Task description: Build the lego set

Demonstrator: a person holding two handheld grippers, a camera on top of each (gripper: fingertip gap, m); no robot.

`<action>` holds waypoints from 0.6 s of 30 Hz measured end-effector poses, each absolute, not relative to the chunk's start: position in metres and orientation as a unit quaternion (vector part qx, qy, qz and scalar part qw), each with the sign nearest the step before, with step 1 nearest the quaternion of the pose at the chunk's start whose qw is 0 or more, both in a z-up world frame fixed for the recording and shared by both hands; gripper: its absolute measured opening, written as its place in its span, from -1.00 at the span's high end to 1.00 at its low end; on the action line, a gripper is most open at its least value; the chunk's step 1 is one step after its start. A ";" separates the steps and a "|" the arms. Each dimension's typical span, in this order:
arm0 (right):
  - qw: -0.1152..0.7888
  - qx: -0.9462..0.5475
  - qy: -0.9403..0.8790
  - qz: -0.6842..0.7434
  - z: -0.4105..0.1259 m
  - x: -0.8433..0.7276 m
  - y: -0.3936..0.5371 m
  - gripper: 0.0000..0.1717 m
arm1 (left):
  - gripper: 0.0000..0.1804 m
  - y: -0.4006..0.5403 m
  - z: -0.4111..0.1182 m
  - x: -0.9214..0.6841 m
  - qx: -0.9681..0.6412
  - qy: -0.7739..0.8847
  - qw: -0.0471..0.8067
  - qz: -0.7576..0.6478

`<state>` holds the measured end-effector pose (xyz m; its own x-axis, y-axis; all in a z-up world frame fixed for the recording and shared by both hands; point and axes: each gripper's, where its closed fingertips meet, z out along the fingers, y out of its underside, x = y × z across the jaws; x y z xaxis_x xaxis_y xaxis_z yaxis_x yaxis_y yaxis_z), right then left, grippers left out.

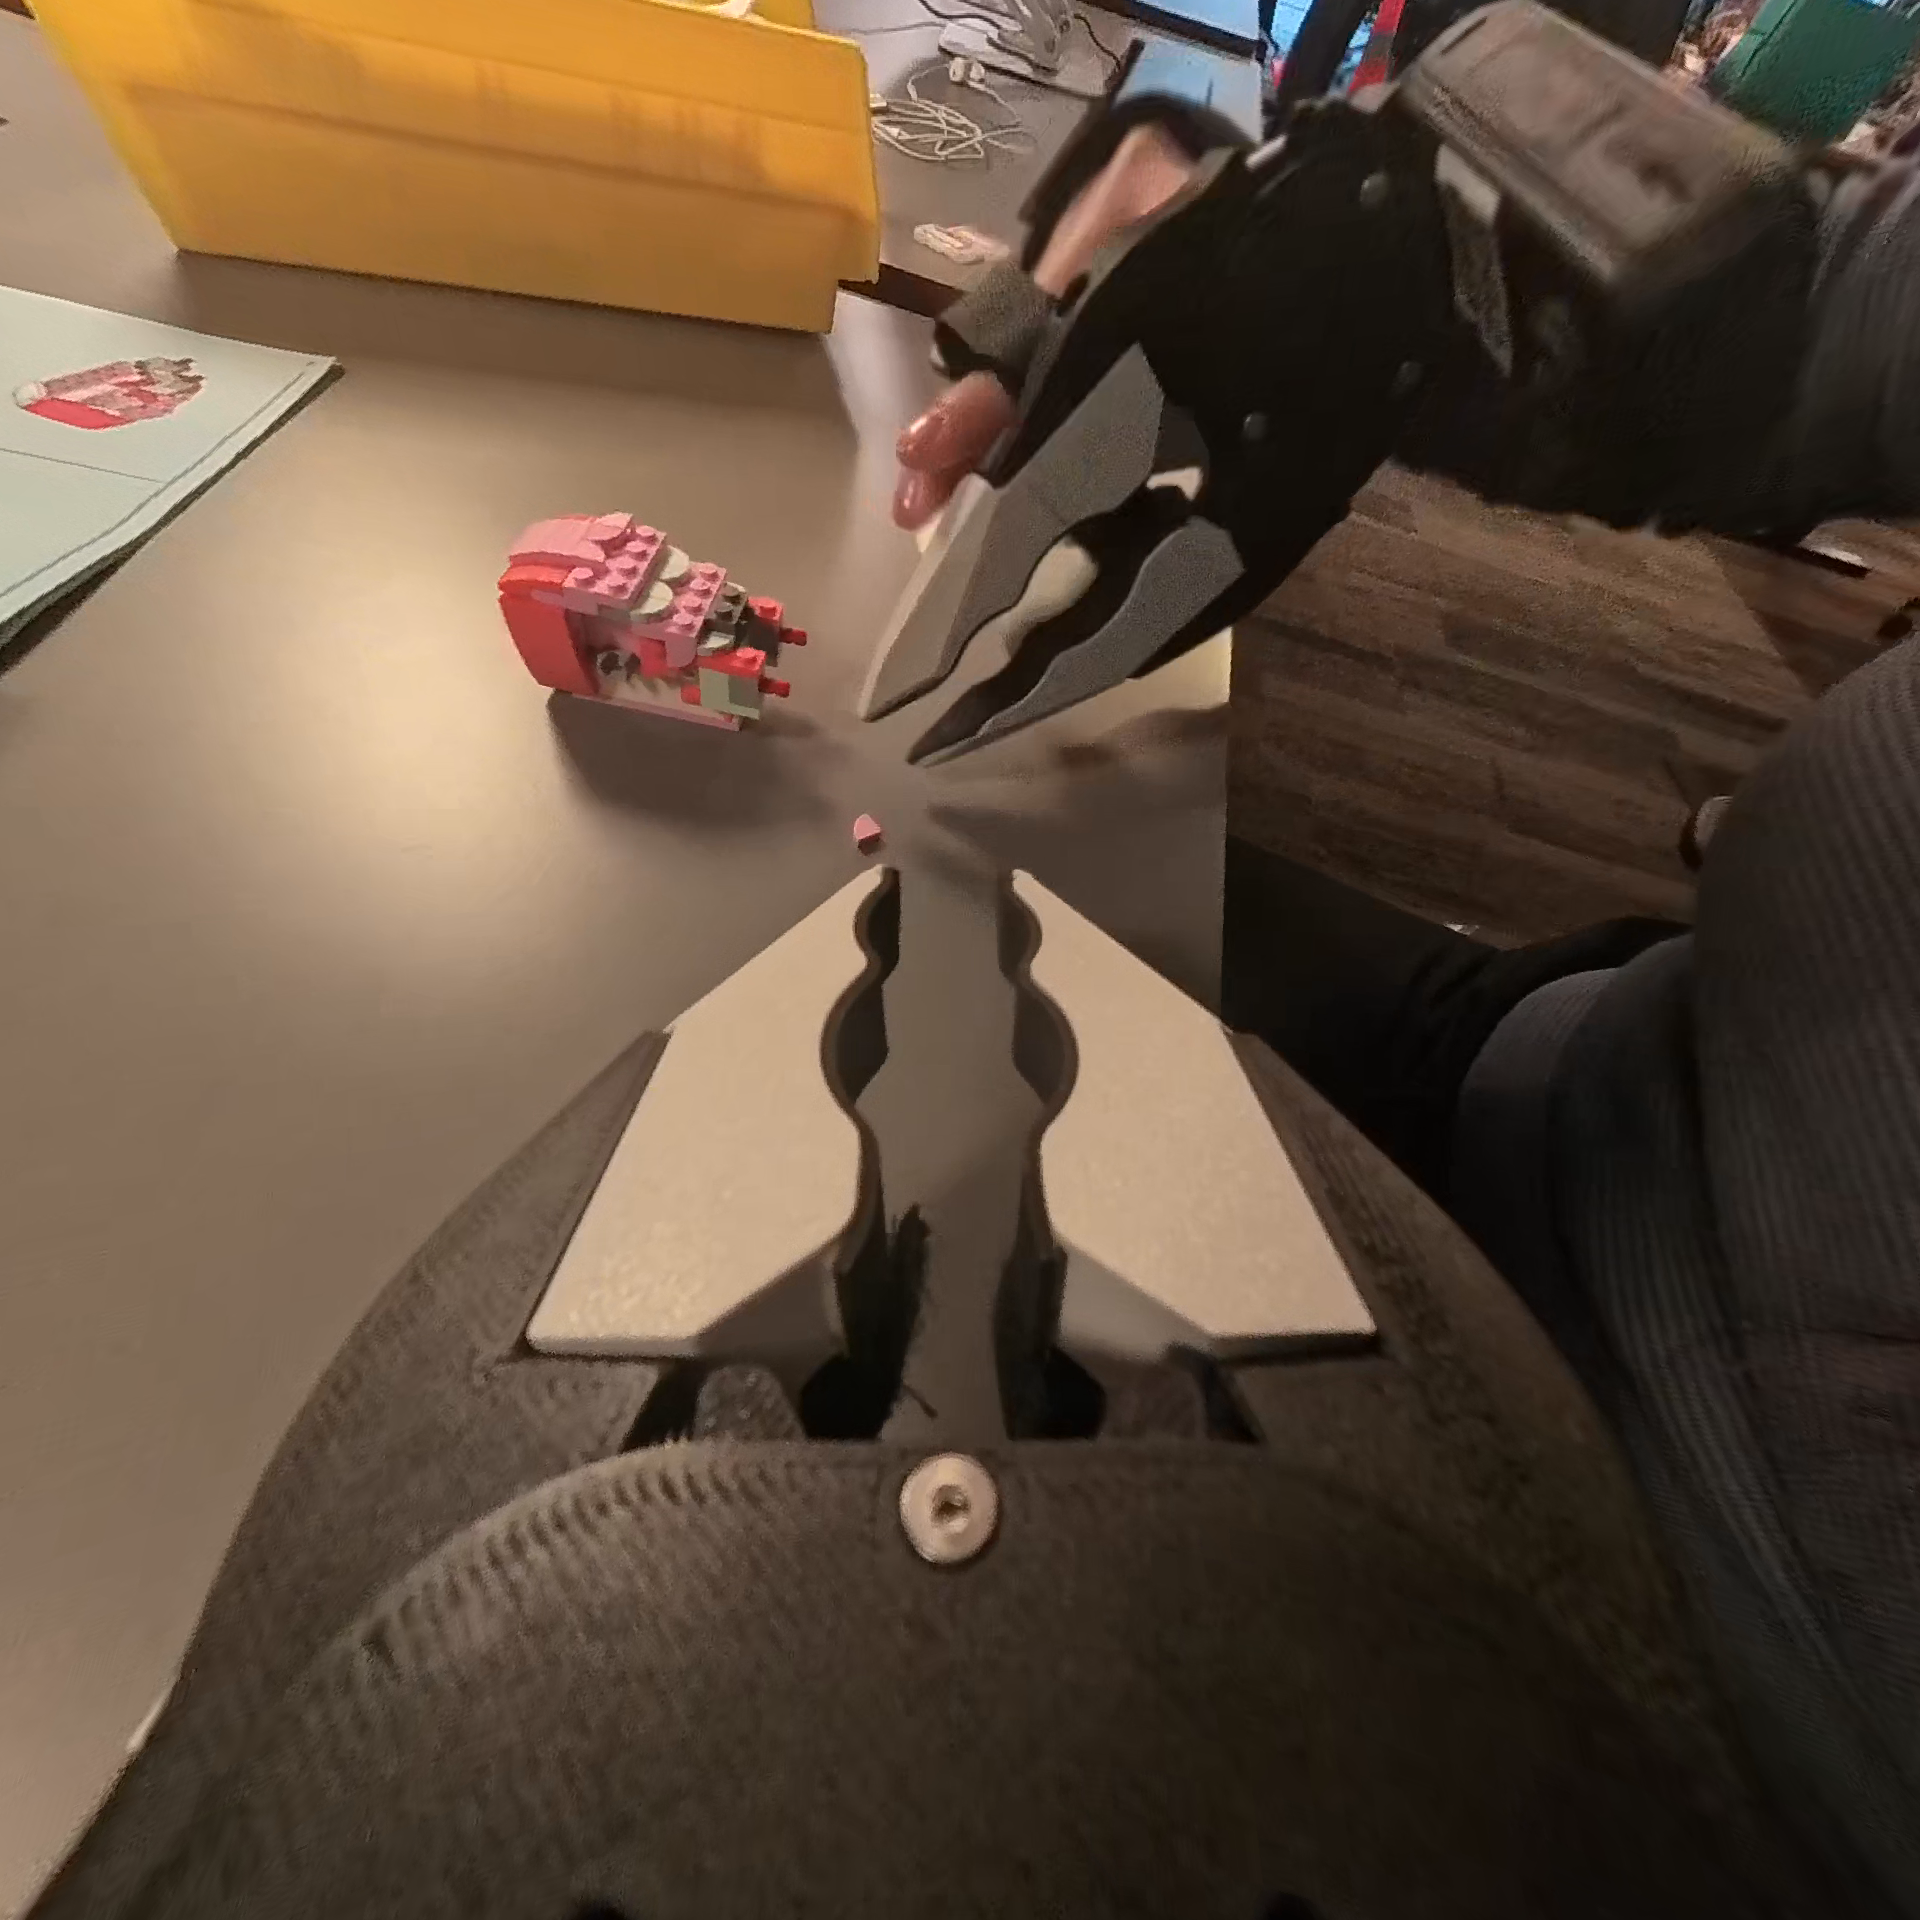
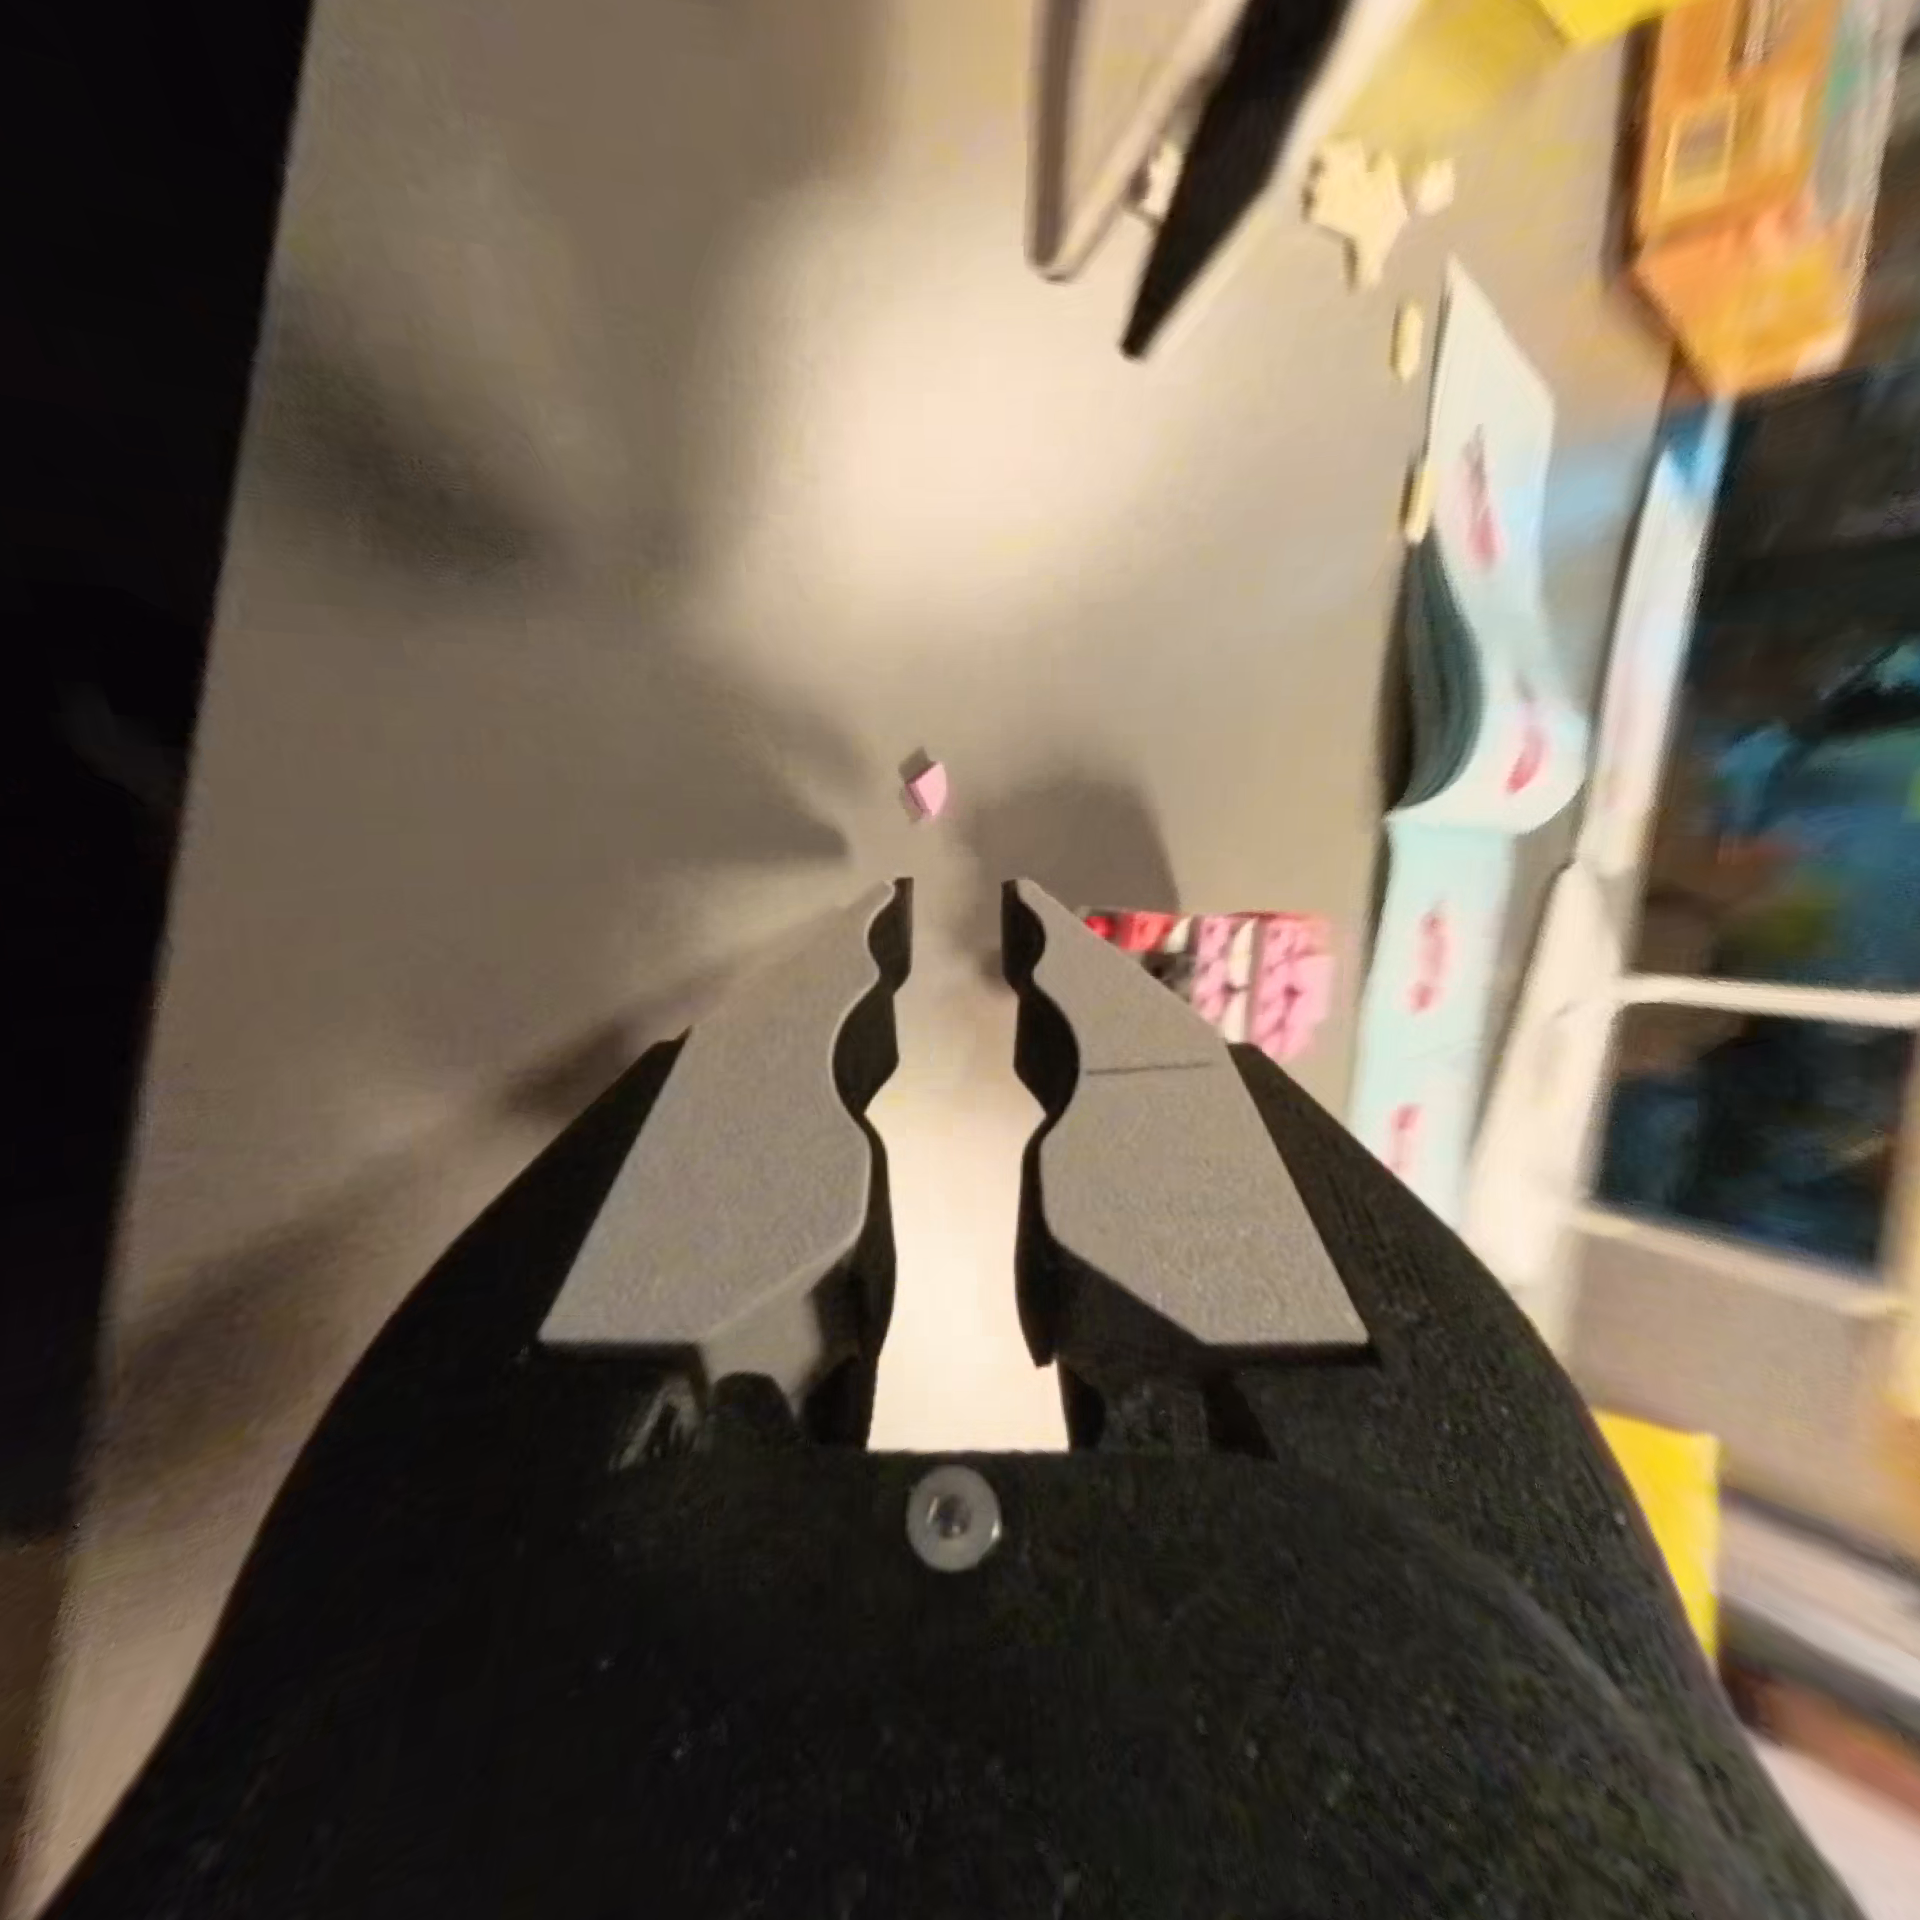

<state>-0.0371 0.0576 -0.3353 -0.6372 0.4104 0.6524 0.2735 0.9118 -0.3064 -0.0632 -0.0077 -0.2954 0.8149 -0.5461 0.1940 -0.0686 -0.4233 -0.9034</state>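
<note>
Hovering low over the desk, the left gripper has its jaws slightly parted with nothing between them. A tiny pink brick piece lies loose on the desk just ahead of the left fingertip, not touching it. The right gripper comes in from the far right of that pink piece, pointing down at it, jaws also a little apart and bare, tips just above the desk and near the piece but clear of it. A person's fingers show on the right gripper's grip.

The right wrist view is motion-blurred: the right gripper's jaws are parted, bare desk seen through the gap, the pink piece just beyond the tips.

Left of and beyond the pink piece, a red and pink brick model lies on its side on the desk, apart from both grippers. Farther left of the piece sits a pale green instruction booklet. Well beyond the piece stands a yellow box, with white cables to its right. Right of the piece the desk ends at a wood-grain floor, and a person's dark-clothed legs sit there.
</note>
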 end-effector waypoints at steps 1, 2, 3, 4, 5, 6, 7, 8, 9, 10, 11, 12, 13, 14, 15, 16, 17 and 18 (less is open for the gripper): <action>0.370 -0.240 -0.890 0.117 -0.338 -0.036 0.056 0.82 | 0.80 -0.008 -0.296 -0.065 -0.810 0.185 0.503 -0.238; 0.360 -0.283 -0.878 0.140 -0.341 -0.035 0.055 0.82 | 0.79 -0.008 -0.297 -0.066 -0.810 0.182 0.504 -0.239; 0.350 -0.319 -0.866 0.160 -0.344 -0.034 0.053 0.83 | 0.79 -0.007 -0.297 -0.066 -0.809 0.180 0.505 -0.241; 0.345 -0.352 -0.852 0.178 -0.345 -0.034 0.052 0.86 | 0.79 -0.007 -0.297 -0.066 -0.809 0.178 0.506 -0.240; 0.340 -0.384 -0.836 0.196 -0.345 -0.034 0.050 0.88 | 0.78 -0.006 -0.297 -0.067 -0.809 0.178 0.507 -0.238; 0.331 -0.416 -0.819 0.217 -0.346 -0.034 0.048 0.88 | 0.78 -0.005 -0.298 -0.067 -0.809 0.177 0.508 -0.236; 0.324 -0.448 -0.799 0.235 -0.346 -0.035 0.047 0.85 | 0.78 -0.004 -0.298 -0.067 -0.811 0.176 0.506 -0.233; 0.316 -0.476 -0.782 0.250 -0.346 -0.035 0.047 0.85 | 0.79 -0.005 -0.300 -0.067 -0.817 0.178 0.501 -0.225; 0.302 -0.499 -0.768 0.265 -0.347 -0.034 0.045 0.85 | 0.79 -0.005 -0.302 -0.067 -0.822 0.184 0.496 -0.211; 0.287 -0.520 -0.754 0.279 -0.347 -0.033 0.044 0.81 | 0.80 -0.006 -0.304 -0.067 -0.827 0.193 0.491 -0.193; 0.272 -0.538 -0.743 0.292 -0.347 -0.031 0.042 0.78 | 0.80 -0.006 -0.306 -0.068 -0.832 0.200 0.486 -0.176; 0.259 -0.554 -0.731 0.303 -0.348 -0.030 0.040 0.78 | 0.80 -0.007 -0.308 -0.068 -0.836 0.206 0.482 -0.165; 0.251 -0.567 -0.721 0.310 -0.348 -0.029 0.040 0.79 | 0.80 -0.007 -0.308 -0.068 -0.837 0.208 0.480 -0.161; 0.246 -0.573 -0.715 0.317 -0.348 -0.029 0.039 0.79 | 0.80 -0.007 -0.308 -0.067 -0.836 0.207 0.481 -0.166; 0.245 -0.574 -0.713 0.319 -0.348 -0.029 0.038 0.81 | 0.80 -0.007 -0.308 -0.065 -0.834 0.204 0.482 -0.176; 0.248 -0.574 -0.713 0.317 -0.348 -0.029 0.039 0.84 | 0.80 -0.008 -0.307 -0.064 -0.832 0.200 0.482 -0.188; 0.253 -0.570 -0.715 0.315 -0.348 -0.029 0.039 0.84 | 0.81 -0.009 -0.307 -0.063 -0.830 0.198 0.482 -0.198; 0.258 -0.566 -0.717 0.314 -0.349 -0.030 0.039 0.85 | 0.82 -0.010 -0.306 -0.062 -0.829 0.198 0.482 -0.203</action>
<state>-0.0304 0.0392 -0.3485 -0.2256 0.9741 0.0140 0.6510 0.1614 -0.7417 -0.0616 -0.0097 -0.3063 0.8391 -0.5239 0.1464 -0.1324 -0.4577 -0.8792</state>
